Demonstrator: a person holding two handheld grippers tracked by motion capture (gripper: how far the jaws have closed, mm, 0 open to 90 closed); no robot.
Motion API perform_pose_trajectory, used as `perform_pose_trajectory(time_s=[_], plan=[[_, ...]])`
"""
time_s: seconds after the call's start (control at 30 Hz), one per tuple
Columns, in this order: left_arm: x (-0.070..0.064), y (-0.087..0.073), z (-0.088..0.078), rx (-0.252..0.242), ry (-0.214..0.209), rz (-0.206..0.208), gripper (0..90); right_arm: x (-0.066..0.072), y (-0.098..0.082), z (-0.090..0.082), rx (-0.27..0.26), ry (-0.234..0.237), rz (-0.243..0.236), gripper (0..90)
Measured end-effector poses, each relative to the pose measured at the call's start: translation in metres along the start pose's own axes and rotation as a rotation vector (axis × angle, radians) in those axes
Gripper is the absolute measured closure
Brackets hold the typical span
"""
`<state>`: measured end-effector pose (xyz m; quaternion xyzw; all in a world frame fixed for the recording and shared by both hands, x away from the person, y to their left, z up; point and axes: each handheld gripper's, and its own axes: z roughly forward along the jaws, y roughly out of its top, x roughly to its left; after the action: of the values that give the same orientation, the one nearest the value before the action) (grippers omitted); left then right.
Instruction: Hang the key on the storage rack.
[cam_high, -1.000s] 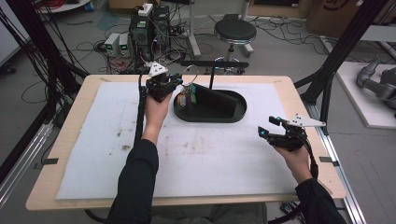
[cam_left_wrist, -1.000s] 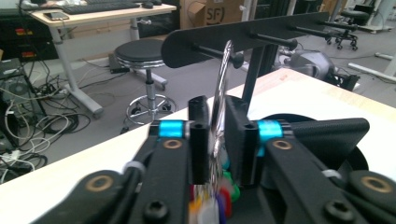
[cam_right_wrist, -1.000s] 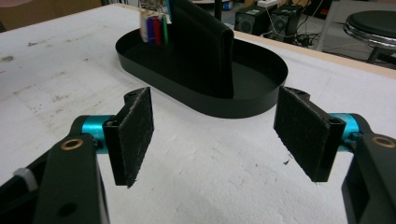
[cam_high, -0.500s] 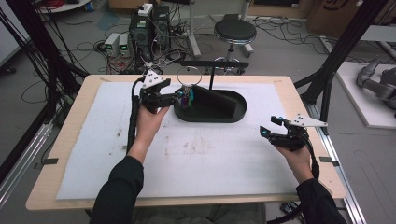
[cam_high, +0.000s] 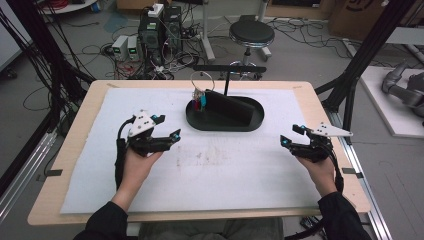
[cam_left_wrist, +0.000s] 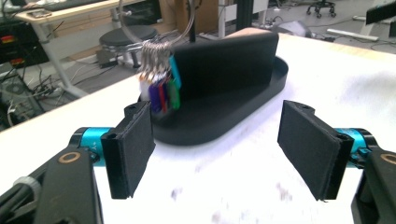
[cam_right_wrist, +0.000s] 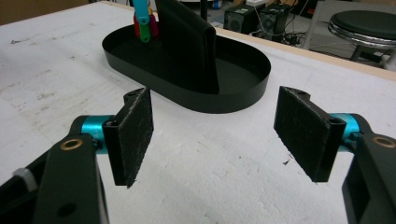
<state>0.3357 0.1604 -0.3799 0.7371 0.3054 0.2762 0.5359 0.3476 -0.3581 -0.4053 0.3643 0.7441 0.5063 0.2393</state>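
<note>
White padding covers the wooden table (cam_high: 65, 165), and behind it the floor is full of cables, with a round stool (cam_high: 251, 34) at the far side. From the high view, a black oval tray (cam_high: 225, 122) sits far of centre, with a black upright block (cam_high: 231, 109) inside it. A bunch of coloured key tags (cam_high: 200, 103) on a wire ring hangs at the left end of the block, I think so that it stays upright and easy to take. The left gripper (cam_high: 172, 137) lies near-left of the tray; its jaws have just been opening and nothing is between them. The right gripper (cam_high: 290, 139) rests well apart at the right, jaws spread and empty.

From the left gripper view, the tags (cam_left_wrist: 161, 91) are close ahead past the left pad, showing blue, purple, red and green, and many small metal rings above them.

From the right gripper view, the other end of the tray (cam_right_wrist: 247, 93) shows: its floor is bare, and the tags (cam_right_wrist: 144, 23) are far behind the block.
</note>
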Motion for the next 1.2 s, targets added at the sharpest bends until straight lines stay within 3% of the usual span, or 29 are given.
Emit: perform_pose_trajectory(time_s=[0.3,0.5,0.6,1.2], plan=[[0.016,-0.033,-0.029,-0.016,0.027,-0.022,24.0,0.001,-0.002,-0.002,0.014,-0.013,0.0,28.6],[0.028,-0.038,-0.035,-0.036,0.051,-0.092,23.3,-0.002,-0.004,-0.003,0.018,-0.014,0.029,28.2],[0.029,-0.041,-0.033,-0.027,0.063,-0.072,23.1,-0.003,-0.004,-0.004,0.022,-0.019,0.025,28.2],[0.035,-0.047,-0.029,0.007,0.086,-0.076,23.2,-0.008,-0.011,-0.006,0.021,-0.051,0.027,26.5]])
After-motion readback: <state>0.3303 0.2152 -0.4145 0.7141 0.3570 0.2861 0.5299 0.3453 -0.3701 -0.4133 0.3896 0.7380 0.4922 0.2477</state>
